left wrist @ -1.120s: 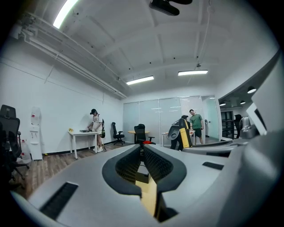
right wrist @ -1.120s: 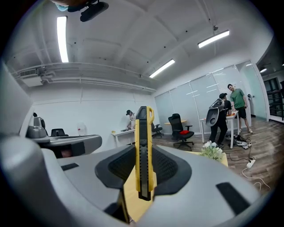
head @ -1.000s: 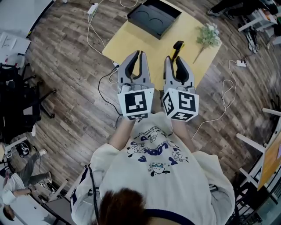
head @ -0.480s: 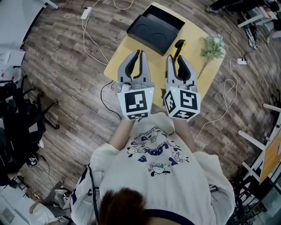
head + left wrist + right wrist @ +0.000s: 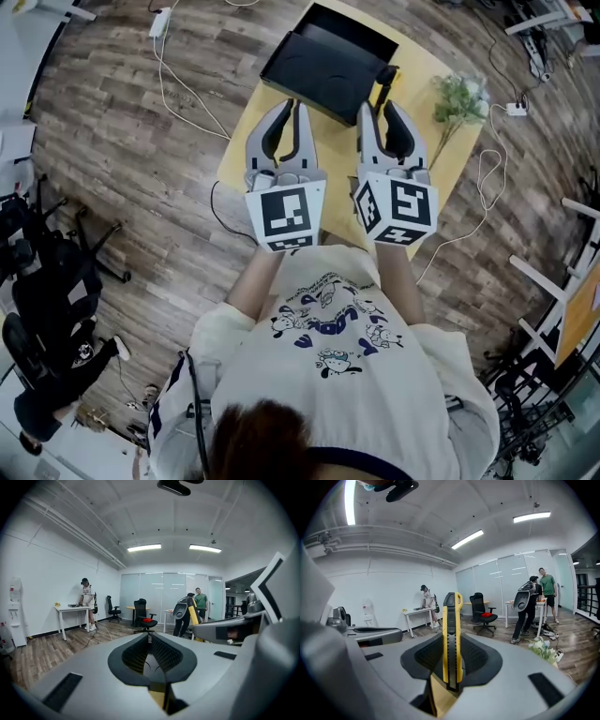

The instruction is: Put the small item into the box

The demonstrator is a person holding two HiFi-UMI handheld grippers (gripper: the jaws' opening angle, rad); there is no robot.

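A black open box (image 5: 330,58) lies at the far end of the small yellow table (image 5: 246,131). My right gripper (image 5: 377,109) is shut on a yellow-and-black utility knife (image 5: 383,81), whose tip reaches the box's near right corner. In the right gripper view the knife (image 5: 451,620) stands upright, clamped between the dark pads of that gripper (image 5: 451,645). My left gripper (image 5: 292,107) hovers just left of it, over the table in front of the box. Its jaws (image 5: 150,638) are shut with nothing between them.
A sprig of artificial flowers (image 5: 458,96) lies on the table's right side. White cables (image 5: 178,75) and a power strip (image 5: 517,110) trail over the wooden floor. Office chairs (image 5: 56,281) stand at the left. People stand by desks (image 5: 529,611) across the room.
Both grippers have moved forward over the table toward the box. The knife's tip now reaches the box's near right corner. Both grips are unchanged.
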